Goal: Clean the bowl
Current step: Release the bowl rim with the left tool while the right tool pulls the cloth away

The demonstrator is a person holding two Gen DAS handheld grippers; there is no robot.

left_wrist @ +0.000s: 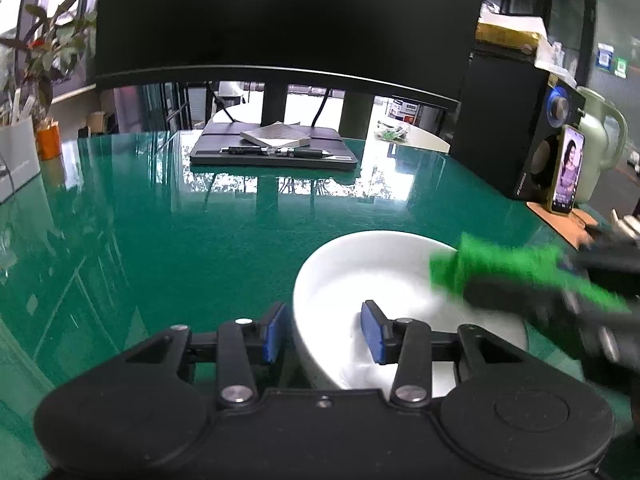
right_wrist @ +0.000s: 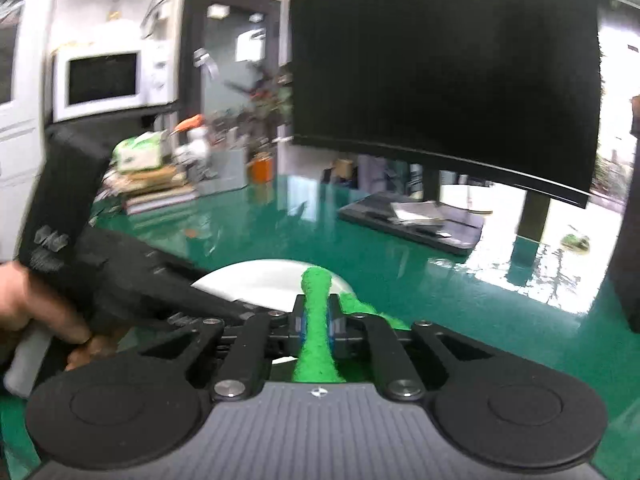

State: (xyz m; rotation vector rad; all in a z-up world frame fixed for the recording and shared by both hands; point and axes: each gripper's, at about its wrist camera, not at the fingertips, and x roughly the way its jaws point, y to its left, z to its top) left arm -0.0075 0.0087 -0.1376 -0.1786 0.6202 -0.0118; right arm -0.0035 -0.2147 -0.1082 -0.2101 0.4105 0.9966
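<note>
Right gripper [right_wrist: 316, 328]: jaws clamped on a green cloth [right_wrist: 316, 316]
Cloth: pinched between the blue pads, its end poking forward past the fingertips
Bowl [right_wrist: 260, 284]: white, just ahead of the fingertips, the cloth's end over its rim
Left gripper [right_wrist: 120, 276]: black, blurred, left of the fingertips, reaching to the bowl
Hand [right_wrist: 36, 312]: at far left, gripping its handle
Table [right_wrist: 440, 292]: glossy green
Monitor [right_wrist: 444, 80]: dark, ahead to the right

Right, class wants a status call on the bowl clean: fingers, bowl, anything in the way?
Left gripper straddles bowl rim, contact unclear. Right gripper shut on green cloth, at bowl. Nothing in the way.
</note>
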